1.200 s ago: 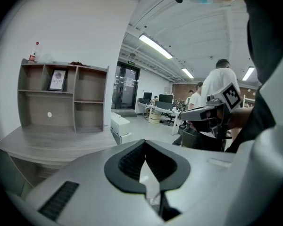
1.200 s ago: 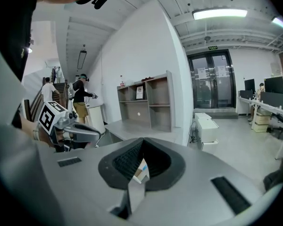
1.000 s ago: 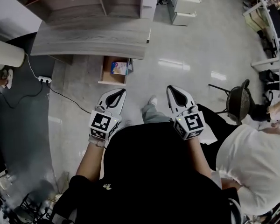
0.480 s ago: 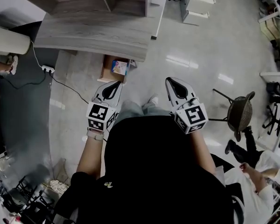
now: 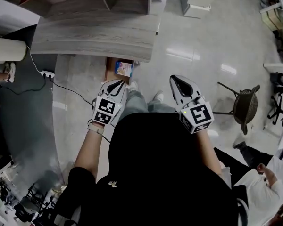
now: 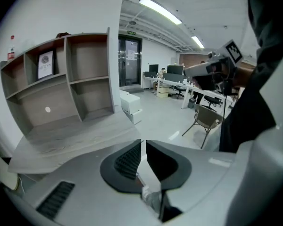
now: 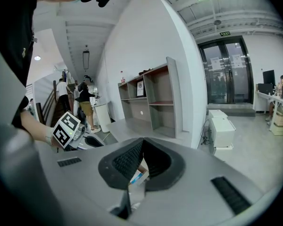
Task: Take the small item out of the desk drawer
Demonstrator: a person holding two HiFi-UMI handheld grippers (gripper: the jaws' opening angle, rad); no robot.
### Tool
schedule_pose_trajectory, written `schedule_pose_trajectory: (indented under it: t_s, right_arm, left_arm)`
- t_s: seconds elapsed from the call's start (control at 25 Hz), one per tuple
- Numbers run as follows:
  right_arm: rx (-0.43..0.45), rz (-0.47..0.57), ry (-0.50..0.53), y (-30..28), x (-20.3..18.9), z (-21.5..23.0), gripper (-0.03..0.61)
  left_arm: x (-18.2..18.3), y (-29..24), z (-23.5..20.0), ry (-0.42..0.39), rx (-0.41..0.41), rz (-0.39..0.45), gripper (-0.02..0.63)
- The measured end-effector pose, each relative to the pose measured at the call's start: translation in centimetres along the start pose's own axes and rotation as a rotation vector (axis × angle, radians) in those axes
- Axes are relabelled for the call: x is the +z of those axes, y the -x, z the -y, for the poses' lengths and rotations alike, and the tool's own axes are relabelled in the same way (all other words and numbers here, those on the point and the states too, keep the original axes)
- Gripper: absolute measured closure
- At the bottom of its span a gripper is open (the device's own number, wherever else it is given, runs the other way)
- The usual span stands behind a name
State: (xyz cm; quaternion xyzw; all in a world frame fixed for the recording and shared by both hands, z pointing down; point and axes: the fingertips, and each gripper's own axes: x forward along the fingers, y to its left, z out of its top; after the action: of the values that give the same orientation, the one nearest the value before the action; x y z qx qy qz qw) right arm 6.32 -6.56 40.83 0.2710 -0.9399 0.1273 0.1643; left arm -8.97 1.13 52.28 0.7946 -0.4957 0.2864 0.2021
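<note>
You held the white left gripper (image 5: 118, 83) and the white right gripper (image 5: 177, 79) closed, in front of your body.
Both had their black jaws together with nothing between them. The small blue and white box (image 5: 124, 68) lay in the open brown wooden drawer (image 5: 110, 68) under the edge of the grey wooden desk (image 5: 94, 36), ahead of the left gripper and not touched by either.

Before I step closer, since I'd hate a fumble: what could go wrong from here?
Both the left tongs and right tongs are shut; unopened, they would likely shove the small box rather than grip it. The open drawer sits partly under the desk edge, so a steep reach may knock it. A cable trails across the floor on the left, a possible trip.
</note>
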Motion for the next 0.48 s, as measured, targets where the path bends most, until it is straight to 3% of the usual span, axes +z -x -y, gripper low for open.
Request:
schedule_pose_trajectory:
  t_s: [0.48]
  right_arm:
    - [-0.205, -0.024, -0.058, -1.1, -0.5, -0.1, 0.581]
  left_arm:
    - [-8.8, -6.8, -2.6, -0.228, -0.234, -0.234, 0.409]
